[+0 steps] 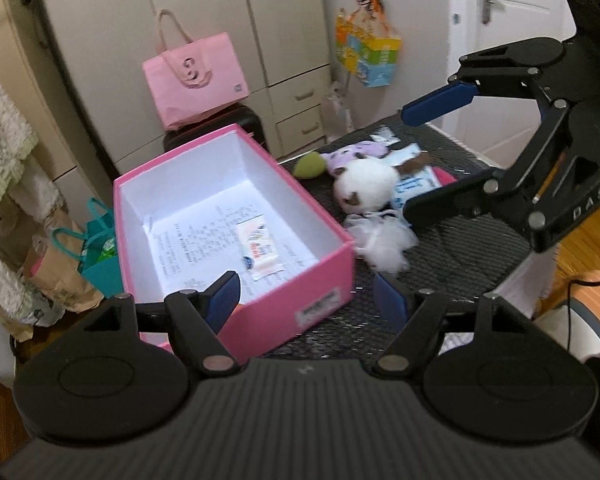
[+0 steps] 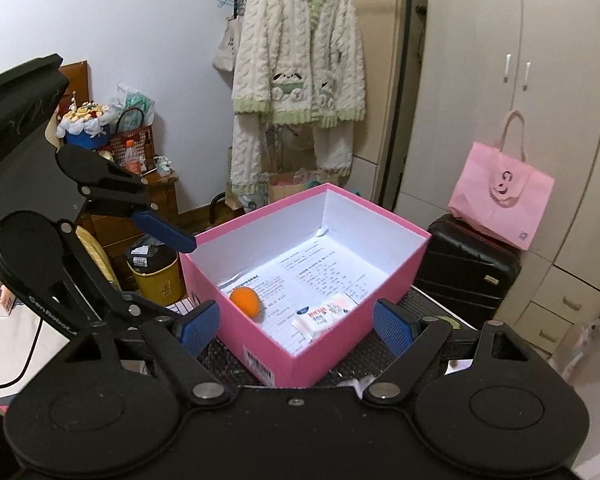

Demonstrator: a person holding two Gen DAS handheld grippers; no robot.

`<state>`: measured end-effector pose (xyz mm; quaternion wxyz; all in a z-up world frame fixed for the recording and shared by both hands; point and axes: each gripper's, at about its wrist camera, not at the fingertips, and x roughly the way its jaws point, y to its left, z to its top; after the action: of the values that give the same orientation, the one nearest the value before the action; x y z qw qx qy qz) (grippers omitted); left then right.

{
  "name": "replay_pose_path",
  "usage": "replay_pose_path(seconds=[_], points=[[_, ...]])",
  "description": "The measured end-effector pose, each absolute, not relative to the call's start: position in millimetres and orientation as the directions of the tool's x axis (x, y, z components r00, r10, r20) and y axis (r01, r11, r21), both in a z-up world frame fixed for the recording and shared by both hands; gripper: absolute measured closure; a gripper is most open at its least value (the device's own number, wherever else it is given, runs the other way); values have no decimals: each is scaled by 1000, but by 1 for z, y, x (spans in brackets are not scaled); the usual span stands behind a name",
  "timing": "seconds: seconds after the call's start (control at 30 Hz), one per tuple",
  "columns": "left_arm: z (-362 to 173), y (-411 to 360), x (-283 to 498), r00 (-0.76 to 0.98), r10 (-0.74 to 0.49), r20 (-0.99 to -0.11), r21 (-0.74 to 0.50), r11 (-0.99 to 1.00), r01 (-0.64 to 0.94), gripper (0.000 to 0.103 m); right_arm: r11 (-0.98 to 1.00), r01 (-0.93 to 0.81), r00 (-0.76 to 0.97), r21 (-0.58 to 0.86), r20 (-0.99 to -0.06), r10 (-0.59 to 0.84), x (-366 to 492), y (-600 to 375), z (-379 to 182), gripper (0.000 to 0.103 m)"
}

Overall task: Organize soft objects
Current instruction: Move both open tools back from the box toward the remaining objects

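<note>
I see the pink box (image 2: 312, 280) open on the black mesh worktop (image 1: 460, 248), at its left end. Printed paper (image 2: 320, 268) lines its floor. On the paper lie an orange ball (image 2: 245, 301), close to the near-left wall, and a tissue pack (image 2: 324, 316) against the near wall. My left gripper (image 1: 308, 296) hangs spread and empty above the box's near corner. My right gripper (image 2: 296, 324) is also spread, holding nothing, its fingers straddling the box's near wall. The other soft things are outside the box, in a cluster mid-worktop: a green ball (image 1: 310, 165), a purple plush (image 1: 356, 154), a white plush (image 1: 366, 186) and a white tuft (image 1: 384, 240), the tuft just beside the box's right wall.
</note>
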<state>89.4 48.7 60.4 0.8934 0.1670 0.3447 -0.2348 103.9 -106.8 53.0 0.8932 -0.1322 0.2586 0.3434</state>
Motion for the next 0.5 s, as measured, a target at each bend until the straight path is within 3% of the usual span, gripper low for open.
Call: replay_pose_path(seconds=[0.5], points=[[41,3,58,612,-434,-661,81,770,633,30,818,-568,744,-95,-485,460,47,-174,31,15]])
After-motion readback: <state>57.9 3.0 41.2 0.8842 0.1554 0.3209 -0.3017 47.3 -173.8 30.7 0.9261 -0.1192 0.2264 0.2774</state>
